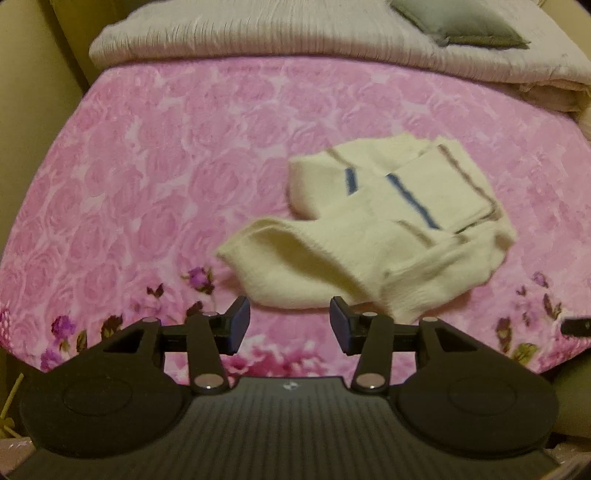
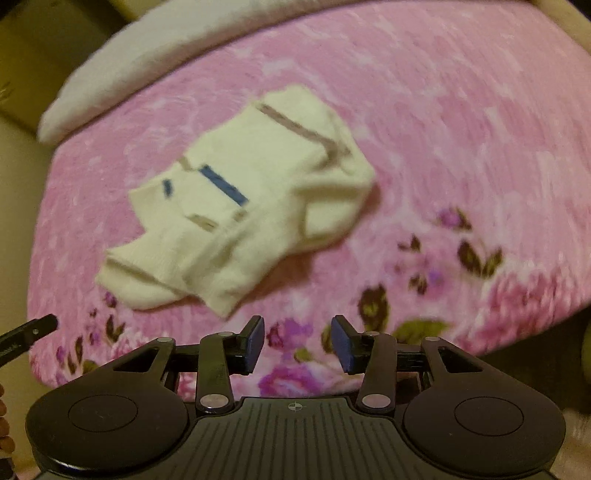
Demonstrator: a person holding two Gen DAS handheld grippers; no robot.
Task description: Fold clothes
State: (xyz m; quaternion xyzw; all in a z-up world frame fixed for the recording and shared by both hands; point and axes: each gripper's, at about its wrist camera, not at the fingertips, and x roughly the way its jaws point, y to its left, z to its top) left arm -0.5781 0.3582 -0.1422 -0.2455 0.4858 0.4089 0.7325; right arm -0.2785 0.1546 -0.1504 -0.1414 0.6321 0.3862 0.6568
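A cream knitted garment (image 1: 369, 225) with blue and brown stripes lies loosely folded on the pink rose-patterned bed (image 1: 166, 166). In the left wrist view my left gripper (image 1: 290, 325) hovers near the garment's near edge, open, with only the bedspread showing between its blue pads. In the right wrist view the same garment (image 2: 251, 206) lies up and to the left of my right gripper (image 2: 297, 345). That gripper is open too, above the flowered border of the bed (image 2: 461, 166), with nothing in it. The left gripper's tip (image 2: 29, 330) pokes in at the left edge.
A folded pale blanket (image 1: 295, 40) with a grey cushion (image 1: 461, 22) on it lies along the far end of the bed. The same blanket (image 2: 147, 62) shows at upper left in the right wrist view. The bed's near edge runs just under both grippers.
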